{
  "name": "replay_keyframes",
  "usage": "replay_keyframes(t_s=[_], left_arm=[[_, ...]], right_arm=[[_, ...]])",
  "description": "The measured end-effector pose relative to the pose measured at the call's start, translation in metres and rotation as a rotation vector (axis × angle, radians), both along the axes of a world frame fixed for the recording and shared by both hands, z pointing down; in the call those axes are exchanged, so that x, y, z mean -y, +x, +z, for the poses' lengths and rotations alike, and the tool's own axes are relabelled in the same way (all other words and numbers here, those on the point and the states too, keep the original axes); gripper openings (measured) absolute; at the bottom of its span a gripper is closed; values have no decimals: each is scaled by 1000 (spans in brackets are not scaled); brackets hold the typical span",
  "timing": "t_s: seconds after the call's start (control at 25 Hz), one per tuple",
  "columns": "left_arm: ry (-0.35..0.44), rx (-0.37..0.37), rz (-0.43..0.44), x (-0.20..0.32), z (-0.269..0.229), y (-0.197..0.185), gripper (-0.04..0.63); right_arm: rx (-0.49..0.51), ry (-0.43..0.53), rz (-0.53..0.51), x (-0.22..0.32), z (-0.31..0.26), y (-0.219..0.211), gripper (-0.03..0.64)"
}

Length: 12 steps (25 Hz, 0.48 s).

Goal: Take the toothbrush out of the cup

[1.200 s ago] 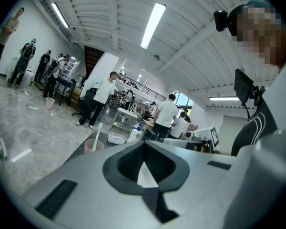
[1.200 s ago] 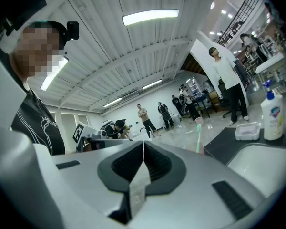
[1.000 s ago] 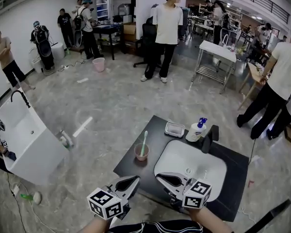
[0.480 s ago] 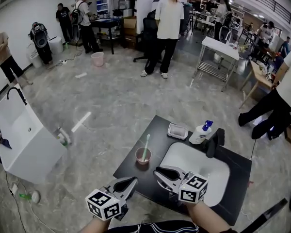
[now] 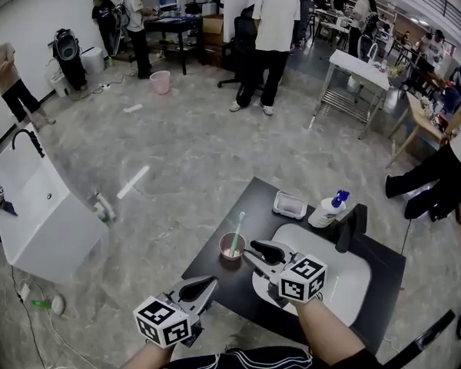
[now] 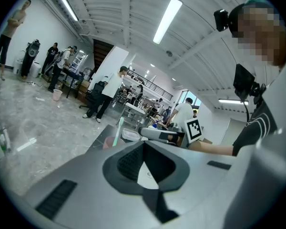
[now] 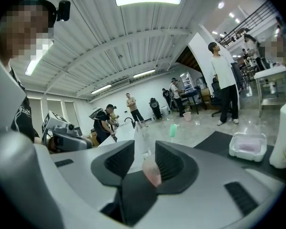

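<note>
Two tools are showing in the head view. The right tool (image 5: 252,249) is hovering just beside the pink cup (image 5: 231,246) on the black surface (image 5: 209,264). Its jaws are opening and its pads are pressing on nothing. The toothbrush (image 5: 236,233) is standing in the cup, leaning slightly, green head up and handle showing above the rim.

In the right gripper view the cup (image 7: 151,171) is showing through the gap between the jaws. The toothbrush head (image 7: 173,130) is sitting a bit right of that gap, so the aim is looking slightly off.

The left tool (image 5: 212,282) is sitting nearer the person, at the surface's front edge. Its jaws are together and holding nothing.

Step in hand, as I'm judging it, is lining up on the handle. Doing it well probably means:
- keeping the jaws wide until they are straddling the handle above the cup rim and below the bristles
- then closing squarely on the handle
- pulling up along the brush's lean, not sideways

The cup is looking light, and the white sink basin (image 5: 346,283) is lying just beside it, so a sideways drag is risking a tip-over.
</note>
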<state>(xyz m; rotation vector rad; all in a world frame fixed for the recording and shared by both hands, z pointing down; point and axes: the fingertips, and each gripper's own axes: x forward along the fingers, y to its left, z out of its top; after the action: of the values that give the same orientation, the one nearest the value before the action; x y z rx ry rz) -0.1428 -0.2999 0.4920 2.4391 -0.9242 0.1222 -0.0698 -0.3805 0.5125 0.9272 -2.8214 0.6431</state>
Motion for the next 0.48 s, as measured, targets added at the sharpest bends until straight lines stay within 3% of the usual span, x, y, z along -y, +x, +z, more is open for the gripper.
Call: replay_keyframes(t_s=[0.48], left_arm=[[-48,27,-32,-1,20,-16,5]], right_arm=[[-17,-137,36,62,46,-10,126]])
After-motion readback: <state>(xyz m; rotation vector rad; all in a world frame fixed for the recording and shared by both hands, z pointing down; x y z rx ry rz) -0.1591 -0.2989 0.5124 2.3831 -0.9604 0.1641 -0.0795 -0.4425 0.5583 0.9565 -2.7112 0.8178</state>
